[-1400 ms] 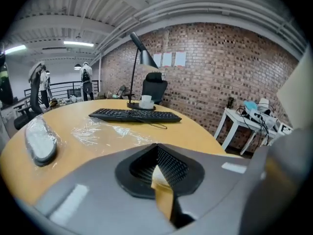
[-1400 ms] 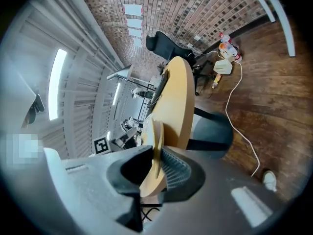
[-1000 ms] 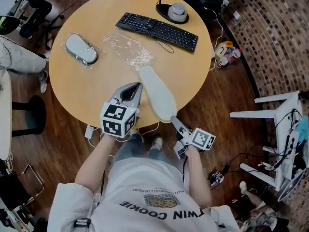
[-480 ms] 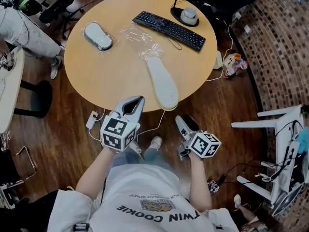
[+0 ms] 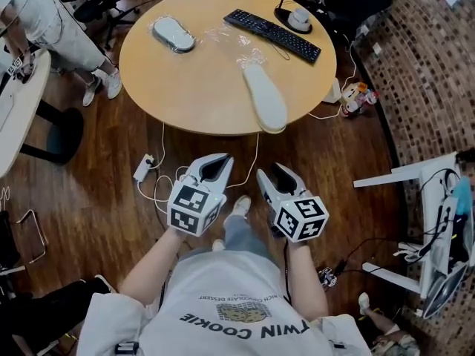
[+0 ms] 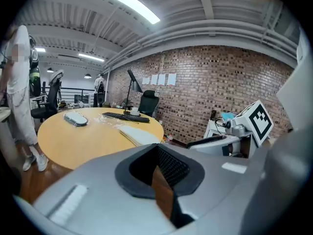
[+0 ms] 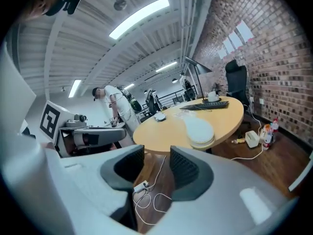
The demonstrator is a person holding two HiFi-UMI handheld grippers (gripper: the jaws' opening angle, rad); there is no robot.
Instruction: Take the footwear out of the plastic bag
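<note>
Both tools off the surface [image 5: 200, 87], left tool [image 5: 215, 165] pressed together, right tool [image 5: 273, 175] spread, empty, closing, slipper [image 5: 265, 97] overhanging edge, bagged slipper [image 5: 173, 34] hard to make out.

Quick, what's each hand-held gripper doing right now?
Left hand-held gripper: closed, empty.
Right hand-held gripper: open, jaws closing, nothing between them.

Round table [image 5: 194, 87]: one white slipper [image 5: 266, 99] lies bare at the near right edge, its near end overhanging. Crumpled plastic bag [image 5: 231, 38] sits at its far tip. A second slipper [image 5: 173, 33] lies far left (apparently bagged). Keyboard [image 5: 272, 33] far right. Left gripper [image 5: 214, 165] and right gripper [image 5: 272, 175] hang over the floor; the right's jaws are closing, with nothing between them.
</note>
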